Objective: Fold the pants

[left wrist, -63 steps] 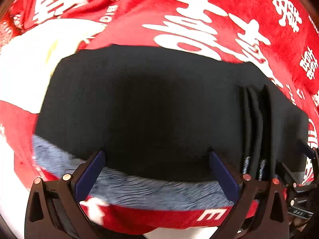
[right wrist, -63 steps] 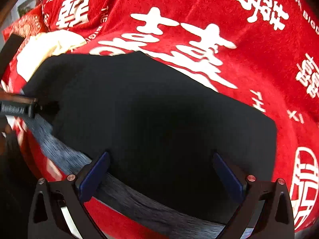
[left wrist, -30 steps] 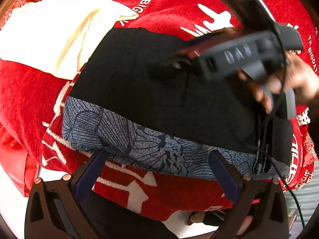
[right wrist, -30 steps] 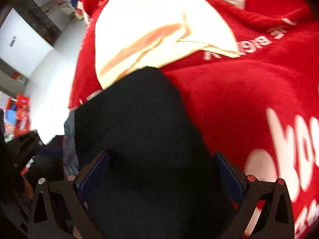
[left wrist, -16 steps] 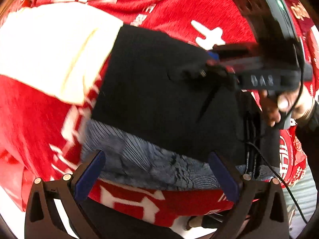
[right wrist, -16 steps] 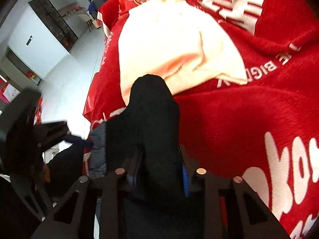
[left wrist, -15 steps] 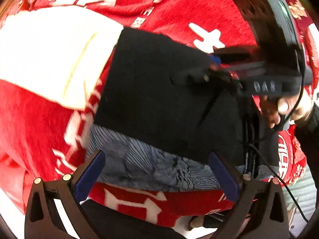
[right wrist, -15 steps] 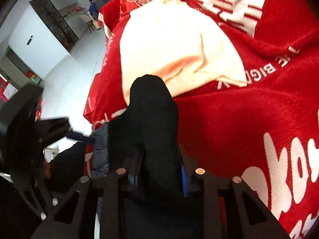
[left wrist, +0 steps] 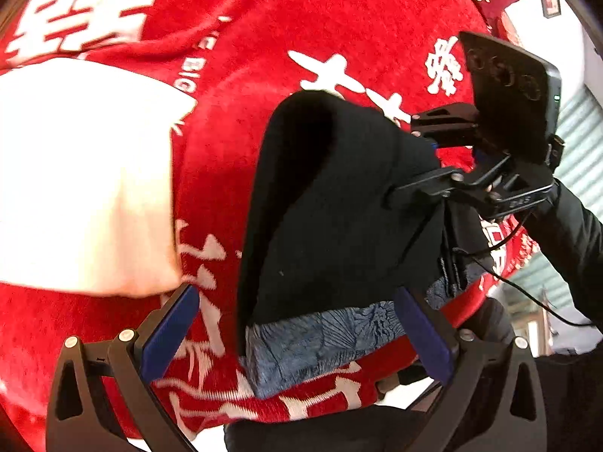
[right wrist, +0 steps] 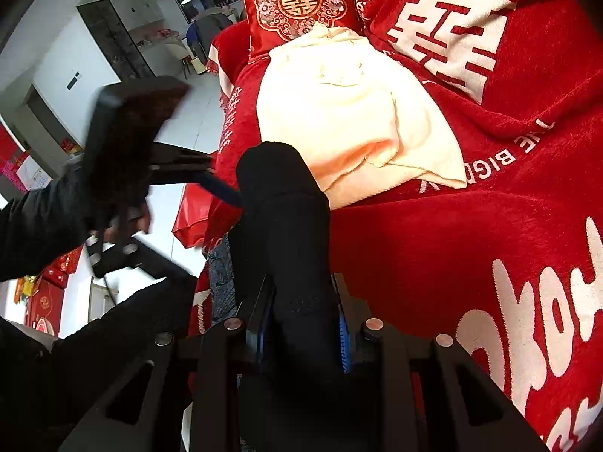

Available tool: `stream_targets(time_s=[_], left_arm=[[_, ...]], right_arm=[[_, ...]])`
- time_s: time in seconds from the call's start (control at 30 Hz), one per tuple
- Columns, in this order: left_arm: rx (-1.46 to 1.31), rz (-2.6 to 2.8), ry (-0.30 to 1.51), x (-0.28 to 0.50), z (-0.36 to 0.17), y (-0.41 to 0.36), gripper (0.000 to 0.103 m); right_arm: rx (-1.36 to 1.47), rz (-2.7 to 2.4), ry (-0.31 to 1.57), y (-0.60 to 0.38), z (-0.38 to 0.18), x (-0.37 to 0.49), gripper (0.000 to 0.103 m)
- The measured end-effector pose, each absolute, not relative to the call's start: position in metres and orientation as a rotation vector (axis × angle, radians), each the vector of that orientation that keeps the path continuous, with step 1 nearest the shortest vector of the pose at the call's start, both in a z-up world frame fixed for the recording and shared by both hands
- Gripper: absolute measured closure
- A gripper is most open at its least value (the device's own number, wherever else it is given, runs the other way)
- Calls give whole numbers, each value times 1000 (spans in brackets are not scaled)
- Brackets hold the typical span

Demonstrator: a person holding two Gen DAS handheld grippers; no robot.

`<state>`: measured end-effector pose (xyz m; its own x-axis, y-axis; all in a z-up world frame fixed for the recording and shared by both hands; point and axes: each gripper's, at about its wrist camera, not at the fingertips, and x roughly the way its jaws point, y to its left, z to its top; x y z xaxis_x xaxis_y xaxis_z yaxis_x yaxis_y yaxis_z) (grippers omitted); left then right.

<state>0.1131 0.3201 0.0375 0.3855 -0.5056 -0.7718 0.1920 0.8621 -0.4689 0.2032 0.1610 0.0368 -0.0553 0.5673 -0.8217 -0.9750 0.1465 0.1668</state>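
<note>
Left wrist view: black pants (left wrist: pixel 331 203) raised off a red blanket (left wrist: pixel 339 30), one dark edge pulled up into a hump, blue-grey patterned lining (left wrist: pixel 320 342) showing along the near hem. Left gripper (left wrist: pixel 297 335) wide open and empty, fingers straddling the hem without touching it. Right gripper (left wrist: pixel 426 173) reaching in from the right, clamped onto a bunch of the black cloth. Cream towel (left wrist: pixel 75 173) lying beside the pants to the left.

Right wrist view: right gripper (right wrist: pixel 301 335) closed tight on a thick roll of black cloth, blue pads pressed against either side. Pants (right wrist: pixel 282 218) rising forward from the jaws as a dark hump above the blanket (right wrist: pixel 490 207). Cream towel (right wrist: pixel 350 113) spread just beyond, red cushion (right wrist: pixel 297 3) farther back. Left gripper (right wrist: pixel 222 188) blurred at the left edge, close to the cloth, state not readable here.

Progress, as judged: earlier folds apparently made, with layered edges visible at the right side of the garment. Current fold only begun; lifted edge not yet carried across, laid down or smoothed.
</note>
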Motion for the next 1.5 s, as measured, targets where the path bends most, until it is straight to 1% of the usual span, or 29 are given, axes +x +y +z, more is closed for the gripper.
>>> stream_targets(time_s=[0.07,0.2,0.3,0.33,0.37,0.4,0.43,0.47,0.5,0.53,0.57,0.6,0.67,0.73,0.8,0.87,0.97,1.0,1.03,1.07,1.17,1.3,1.37,1.43,1.5], left_arm=[[-320,-495,1069,120,38,316,0],[-396,-628,1057,132,35,307,0],[-325,-677,1084,130,31,275,1],[-297,-664,1084,125,29,267,7],[-284,-646,1090,124,28,263,21],[-270,-603,1107,123,27,261,30],[-269,-562,1115,123,27,263,50],[-296,-541,1125,123,26,268,60],[-345,-527,1140,123,26,274,65],[-372,-505,1154,122,26,278,71],[-379,-493,1165,122,26,279,75],[-366,-472,1180,121,27,276,75],[-313,-434,1184,121,32,267,75],[-302,-403,1192,122,33,261,75],[-306,-387,1204,127,29,262,75],[-306,-375,1225,129,30,260,76],[-324,-368,1239,128,42,260,78],[-324,-364,1235,127,51,254,78],[-320,-364,1234,125,55,252,79],[-308,-361,1231,124,62,248,79],[-247,-350,1219,123,81,230,79],[-212,-363,1187,123,107,205,80],[-196,-366,1179,124,118,192,80],[-171,-362,1176,123,129,176,80],[-144,-363,1171,122,138,162,80]], right_arm=[[-566,1383,926,158,39,202,74],[-574,1403,922,156,43,198,74],[-576,1405,925,155,44,197,74],[-573,1404,930,155,44,198,74],[-571,1400,935,155,43,200,74],[-572,1391,941,156,41,201,73],[-575,1374,948,157,40,202,71],[-565,1348,961,157,38,205,68],[-548,1333,973,158,38,207,57],[-523,1308,969,156,41,210,43],[-494,1291,955,154,47,211,37],[-455,1275,932,148,55,212,34],[-428,1222,892,137,66,209,34],[-490,1149,863,129,67,196,34],[-544,1083,864,119,54,179,34],[-575,977,935,111,25,168,34],[-508,925,1126,96,-23,149,33],[-504,922,1101,89,-30,133,25],[-519,951,1075,83,-32,116,21],[-518,986,1088,79,-34,104,21],[-466,1007,1072,57,-30,79,21],[-251,880,1038,18,-26,90,21],[-261,914,1092,20,-37,89,21],[-324,913,1056,19,-31,77,21],[-250,942,994,5,-9,71,21]])
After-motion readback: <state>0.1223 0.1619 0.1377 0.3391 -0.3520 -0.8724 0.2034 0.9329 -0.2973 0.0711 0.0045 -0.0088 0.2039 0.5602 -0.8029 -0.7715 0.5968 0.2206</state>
